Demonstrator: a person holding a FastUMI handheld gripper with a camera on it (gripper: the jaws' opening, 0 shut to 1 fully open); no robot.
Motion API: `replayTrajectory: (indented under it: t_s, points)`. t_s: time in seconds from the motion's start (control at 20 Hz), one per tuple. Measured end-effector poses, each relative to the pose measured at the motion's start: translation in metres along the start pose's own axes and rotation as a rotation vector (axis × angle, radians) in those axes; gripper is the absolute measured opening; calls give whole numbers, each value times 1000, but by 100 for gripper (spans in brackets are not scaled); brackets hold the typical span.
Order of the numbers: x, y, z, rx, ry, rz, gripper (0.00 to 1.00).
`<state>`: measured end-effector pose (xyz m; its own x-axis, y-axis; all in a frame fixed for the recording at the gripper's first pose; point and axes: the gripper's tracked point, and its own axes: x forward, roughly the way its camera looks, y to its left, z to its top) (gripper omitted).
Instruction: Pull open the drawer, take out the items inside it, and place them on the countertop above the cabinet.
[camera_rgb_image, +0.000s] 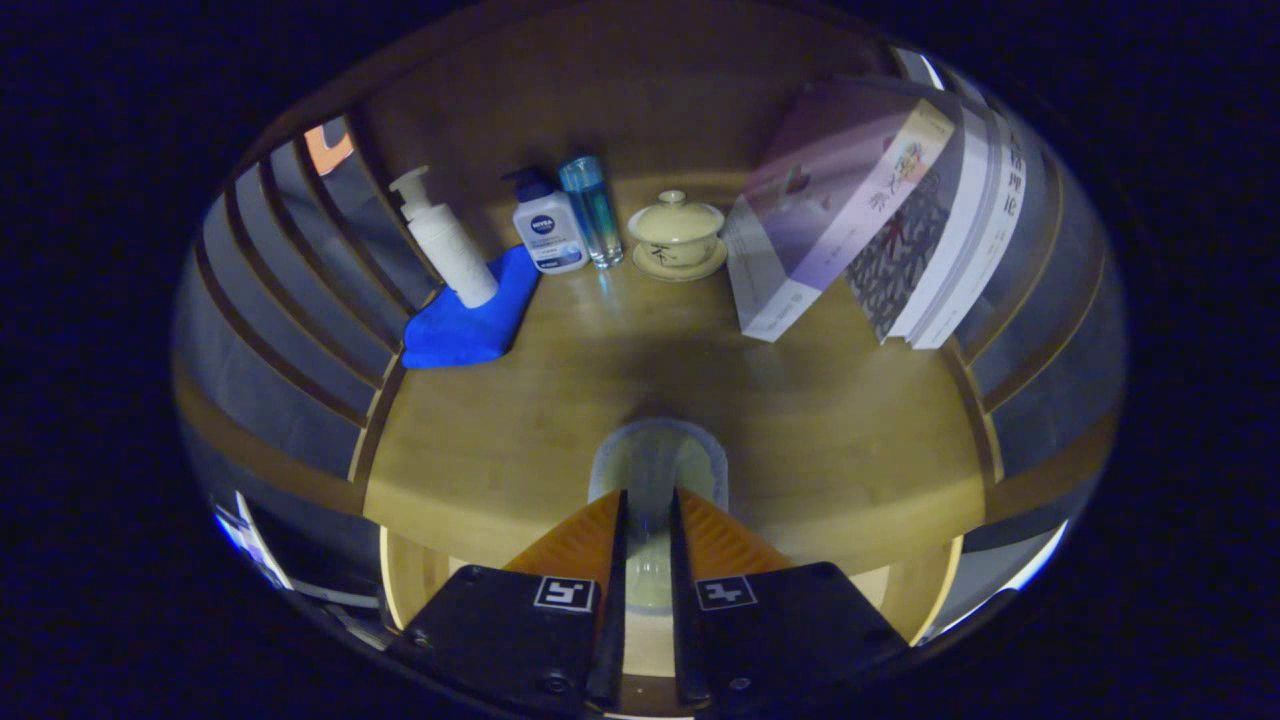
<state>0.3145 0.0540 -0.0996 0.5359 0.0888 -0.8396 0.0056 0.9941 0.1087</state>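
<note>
My gripper (648, 495) hangs over the front part of the wooden countertop (820, 430). Its fingers stand close together, pinching the near wall of a small translucent glass cup (655, 460). The cup looks pale and upright, and most of it shows just beyond the fingertips. It sits low over the countertop near the front edge; I cannot tell whether its base touches the wood. Below the fingers, part of the lighter wooden cabinet front shows.
Along the back of the countertop stand a white pump bottle (445, 245) on a blue cloth (465, 325), a white bottle with a dark cap (546, 228), a clear blue bottle (592, 210) and a lidded tea bowl (678, 235). Leaning books (870, 220) fill the back right. Slatted side rails (290, 290) flank the shelf.
</note>
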Motion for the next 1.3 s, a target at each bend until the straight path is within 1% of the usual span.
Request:
replayTrajectory:
  t_s: [0.05, 0.15, 0.2, 0.3, 0.35, 0.45, 0.65, 0.75, 0.9, 1.05, 1.1, 1.15, 1.3]
  points:
    - [4, -5, 5, -4, -19, -8, 23]
    - [2, -6, 5, -4, -46, 5, 24]
    - [4, -5, 6, 4, -59, 15, 27]
    - [0, -1, 6, 16, -85, 61, 33]
    - [-1, 1, 3, 14, -103, 64, 40]
    - [-4, -4, 1, -8, -139, 33, 54]
    - [-17, -3, -6, 13, -213, 33, 82]
    - [-31, -6, -7, -4, -272, 10, 82]
    - [-63, 1, -9, -69, -380, 4, 82]
    - [-99, 8, -22, -132, -501, -10, 82]
    - [-111, 9, -30, -124, -541, -18, 82]
    - [-122, 15, -36, -118, -585, -13, 84]
    - [-147, 18, -66, -118, -669, -13, 97]
